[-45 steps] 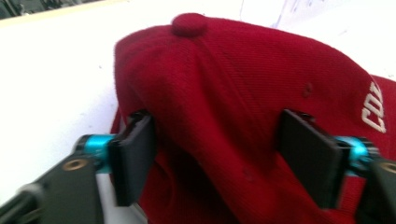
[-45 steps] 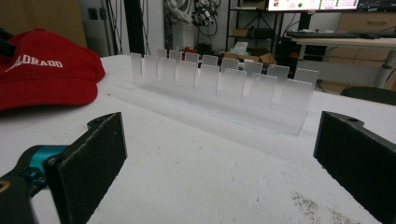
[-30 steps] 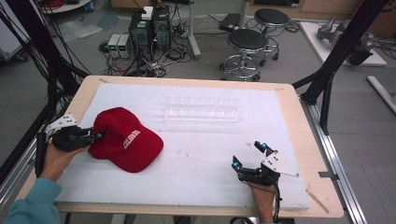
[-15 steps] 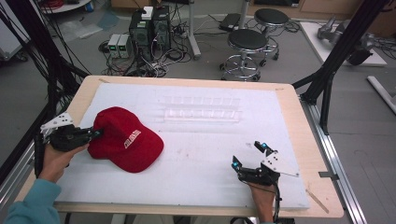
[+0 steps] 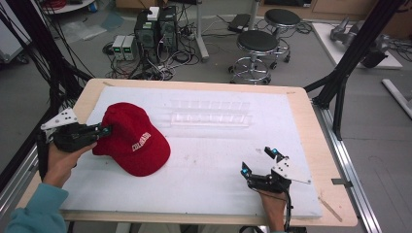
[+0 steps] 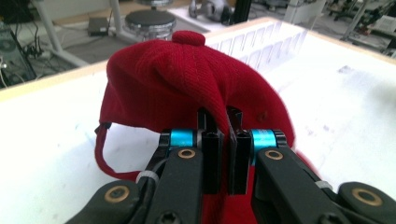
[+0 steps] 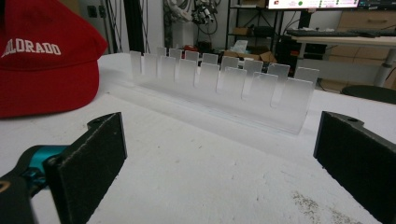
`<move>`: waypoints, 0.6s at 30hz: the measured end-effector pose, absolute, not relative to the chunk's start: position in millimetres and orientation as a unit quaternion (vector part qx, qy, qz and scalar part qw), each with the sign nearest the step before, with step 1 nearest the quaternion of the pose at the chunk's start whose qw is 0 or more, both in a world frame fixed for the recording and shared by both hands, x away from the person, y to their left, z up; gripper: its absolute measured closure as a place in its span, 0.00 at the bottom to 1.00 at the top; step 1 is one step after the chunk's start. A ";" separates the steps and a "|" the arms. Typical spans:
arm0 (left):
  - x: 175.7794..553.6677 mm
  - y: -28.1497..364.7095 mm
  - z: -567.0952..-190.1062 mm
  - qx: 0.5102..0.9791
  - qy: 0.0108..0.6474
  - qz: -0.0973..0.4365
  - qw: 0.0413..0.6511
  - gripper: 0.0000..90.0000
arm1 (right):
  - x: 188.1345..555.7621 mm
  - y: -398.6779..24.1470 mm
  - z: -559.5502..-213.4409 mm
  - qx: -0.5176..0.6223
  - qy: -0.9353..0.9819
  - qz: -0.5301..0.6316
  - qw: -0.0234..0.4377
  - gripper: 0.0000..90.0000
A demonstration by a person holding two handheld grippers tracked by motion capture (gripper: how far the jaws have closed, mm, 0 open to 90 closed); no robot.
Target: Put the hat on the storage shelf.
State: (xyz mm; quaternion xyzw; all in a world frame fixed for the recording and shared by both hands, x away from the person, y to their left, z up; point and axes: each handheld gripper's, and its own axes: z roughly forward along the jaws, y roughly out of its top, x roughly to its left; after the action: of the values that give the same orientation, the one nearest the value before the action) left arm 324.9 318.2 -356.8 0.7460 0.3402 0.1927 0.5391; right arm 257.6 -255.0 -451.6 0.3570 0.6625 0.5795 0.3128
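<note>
A red cap (image 5: 133,141) with white lettering lies on the left part of the white foam sheet (image 5: 214,160). My left gripper (image 5: 103,130) is shut on the cap's back edge; in the left gripper view the red fabric (image 6: 187,79) is pinched between the two jaws, at the gripper (image 6: 224,122). My right gripper (image 5: 258,161) rests open near the front right of the sheet, nothing between its pads (image 7: 100,154). A clear slotted rack (image 5: 211,112) stands at mid-back, and it faces the right gripper (image 7: 224,154) as a row of clear tabs (image 7: 219,86).
The wooden table edge (image 5: 335,194) frames the foam sheet. Black frame posts (image 5: 350,63) rise at both sides. Stools (image 5: 260,43), computer boxes (image 5: 155,29) and cables sit on the floor behind the table.
The left gripper has drawn the cap's back edge slightly up and toward the far side; the cap has shifted a little. The right gripper has stayed put.
</note>
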 end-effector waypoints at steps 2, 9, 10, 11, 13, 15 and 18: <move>324.5 311.8 -347.7 0.741 0.333 0.198 0.549 0.96 | 258.2 -255.4 -451.6 0.355 0.662 0.580 0.317 0.02; 323.9 301.7 -335.4 0.735 0.328 0.206 0.557 0.97 | 257.7 -255.1 -451.6 0.356 0.663 0.579 0.313 0.02; 323.6 299.8 -334.1 0.733 0.328 0.207 0.559 0.97 | 257.7 -255.1 -451.6 0.356 0.663 0.579 0.313 0.02; 323.4 298.3 -333.2 0.732 0.328 0.207 0.561 0.97 | 257.7 -255.1 -451.6 0.356 0.663 0.579 0.313 0.02; 323.3 295.1 -330.9 0.729 0.329 0.206 0.564 0.97 | 257.6 -255.1 -451.6 0.356 0.663 0.579 0.312 0.02; 323.5 291.2 -327.7 0.727 0.327 0.209 0.567 0.97 | 257.9 -255.2 -451.6 0.355 0.663 0.580 0.314 0.02; 325.3 285.5 -321.4 0.727 0.321 0.214 0.568 0.97 | 257.6 -255.0 -451.6 0.356 0.663 0.579 0.312 0.02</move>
State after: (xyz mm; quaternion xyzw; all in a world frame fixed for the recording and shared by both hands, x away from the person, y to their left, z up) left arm 325.3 285.5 -321.4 0.7273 0.3212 0.2137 0.5676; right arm 257.6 -255.0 -451.6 0.3562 0.6631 0.5795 0.3124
